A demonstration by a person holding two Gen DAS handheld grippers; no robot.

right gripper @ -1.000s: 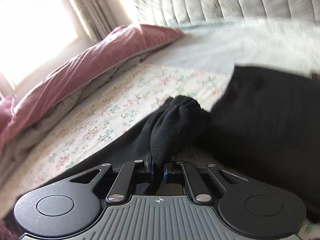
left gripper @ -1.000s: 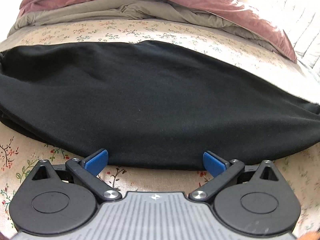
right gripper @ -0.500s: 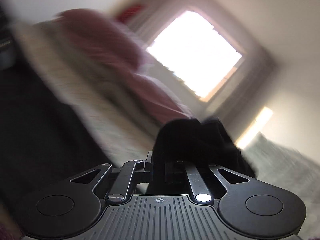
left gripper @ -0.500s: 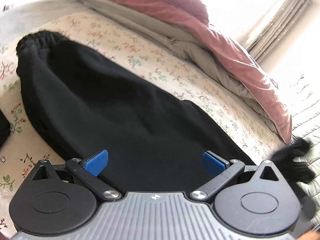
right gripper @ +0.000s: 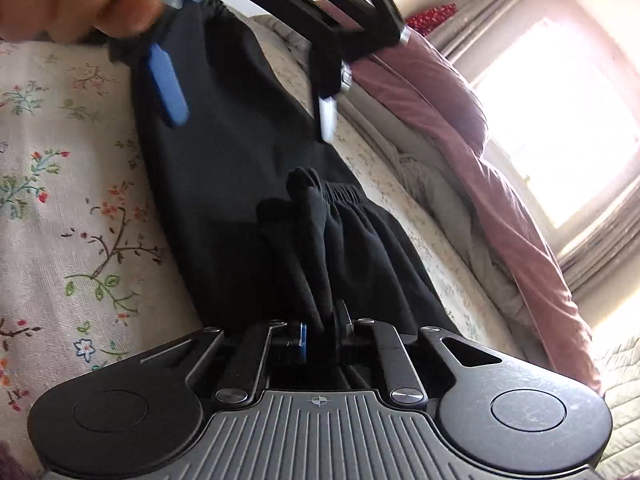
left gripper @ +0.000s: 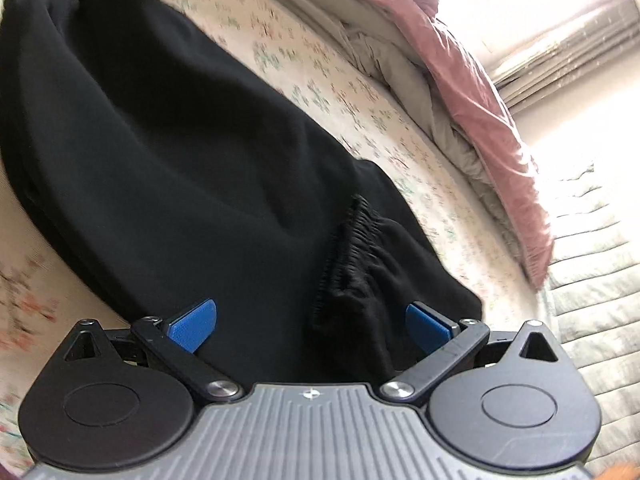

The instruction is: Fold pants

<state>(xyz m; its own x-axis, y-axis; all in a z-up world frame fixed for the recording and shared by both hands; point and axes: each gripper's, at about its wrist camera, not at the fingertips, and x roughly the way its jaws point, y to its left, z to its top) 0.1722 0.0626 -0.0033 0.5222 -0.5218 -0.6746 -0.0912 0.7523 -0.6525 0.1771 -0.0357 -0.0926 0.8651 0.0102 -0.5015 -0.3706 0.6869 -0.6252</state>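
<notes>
Left gripper [left gripper: 310,326] spread wide, holding nothing, hovers over black pants [left gripper: 168,152] on floral bed [left gripper: 332,92], likely ready to pin fold. Right gripper [right gripper: 322,330] pinches cuff end [right gripper: 308,216], jaws just easing apart, cuff laid over pants to make fold.

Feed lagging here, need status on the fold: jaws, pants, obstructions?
Right gripper pinching pants cuff, jaws just easing. Left gripper open, empty. Black pants folded over on bed. Nothing blocking.
</notes>
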